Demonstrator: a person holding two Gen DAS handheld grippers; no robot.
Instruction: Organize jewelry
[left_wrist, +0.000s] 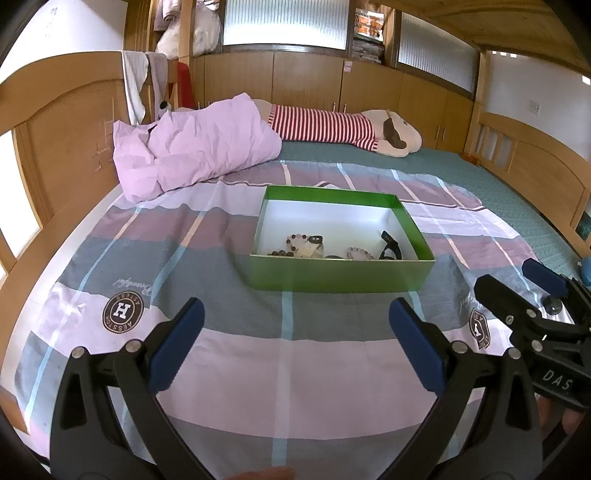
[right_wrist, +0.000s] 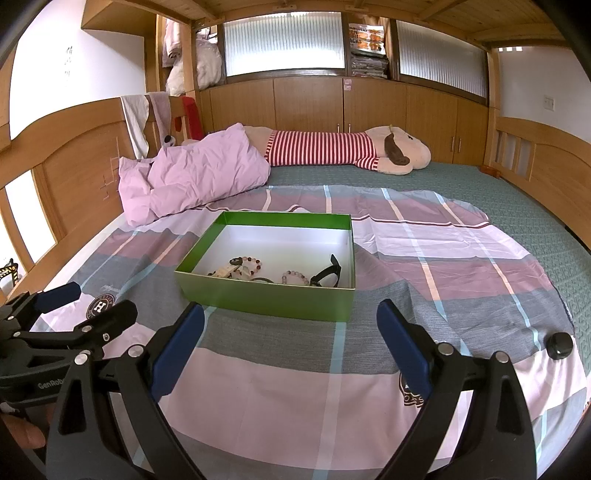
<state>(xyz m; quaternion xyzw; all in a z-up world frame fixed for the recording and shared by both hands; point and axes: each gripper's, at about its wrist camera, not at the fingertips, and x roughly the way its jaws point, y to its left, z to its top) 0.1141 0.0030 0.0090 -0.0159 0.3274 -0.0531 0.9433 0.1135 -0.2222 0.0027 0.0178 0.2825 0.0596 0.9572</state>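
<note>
left gripper (left_wrist: 295, 328) and right gripper (right_wrist: 290, 326): fingers spread, holding nothing, near side of green box (right_wrist: 266, 295). bead bracelets (right_wrist: 295, 277) lie inside. black knob (right_wrist: 560, 345) on bedsheet (right_wrist: 461, 258), right.

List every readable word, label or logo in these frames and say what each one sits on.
"H", ringed by blurred lettering: round badge on the bedsheet.
"DAS": right gripper body.
"GenRob", cut off: left gripper body.
Script beside the badge, second badge, magazine stack, wall writing: too blurred to read.
</note>
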